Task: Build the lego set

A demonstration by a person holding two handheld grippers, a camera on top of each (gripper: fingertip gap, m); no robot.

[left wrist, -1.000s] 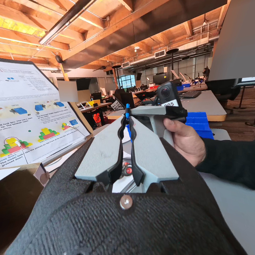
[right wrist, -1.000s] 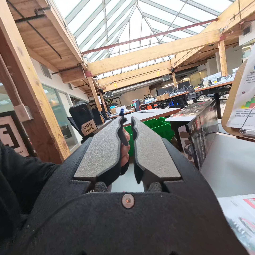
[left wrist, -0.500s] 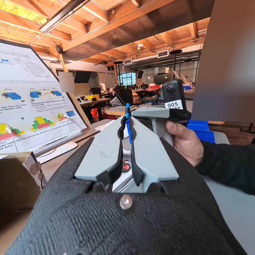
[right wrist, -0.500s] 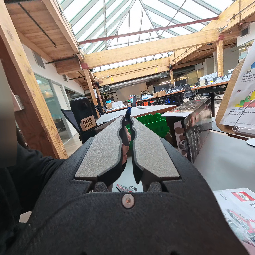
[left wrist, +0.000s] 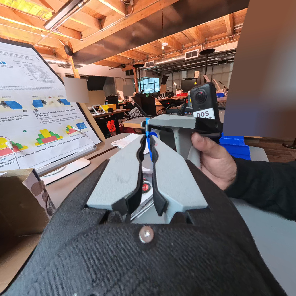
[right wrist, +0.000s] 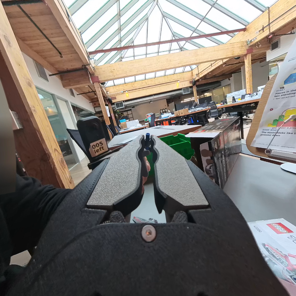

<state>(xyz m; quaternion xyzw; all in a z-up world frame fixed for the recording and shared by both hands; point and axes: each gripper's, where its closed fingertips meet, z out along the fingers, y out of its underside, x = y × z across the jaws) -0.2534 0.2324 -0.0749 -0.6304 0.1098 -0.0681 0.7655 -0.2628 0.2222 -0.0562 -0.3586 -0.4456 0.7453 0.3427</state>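
Observation:
A small blue Lego pin (left wrist: pixel 147 130) sticks up out of my left gripper (left wrist: pixel 147 139), which is shut on its lower end. My right gripper (left wrist: pixel 145 124) comes in level from the right and is clamped on the pin's top. In the right wrist view my right gripper (right wrist: pixel 147 141) is shut on the same blue pin (right wrist: pixel 147 139), with the left gripper's camera body (right wrist: pixel 93 136) just behind to the left. Both grippers are held above the grey table (right wrist: pixel 256 189).
An instruction sheet on a stand (left wrist: pixel 44 121) is at the left, with an open Lego box (right wrist: pixel 224 153) beside it. A green bin (right wrist: pixel 177 146), a blue bin (left wrist: pixel 232 146) and the build booklet (right wrist: pixel 280 246) are nearby. Loose pieces (right wrist: pixel 144 220) lie below. Left and right tips are no more than a few centimetres apart.
My right gripper has closed from open onto the blue pin that my left gripper holds. Both views have tilted down a little.

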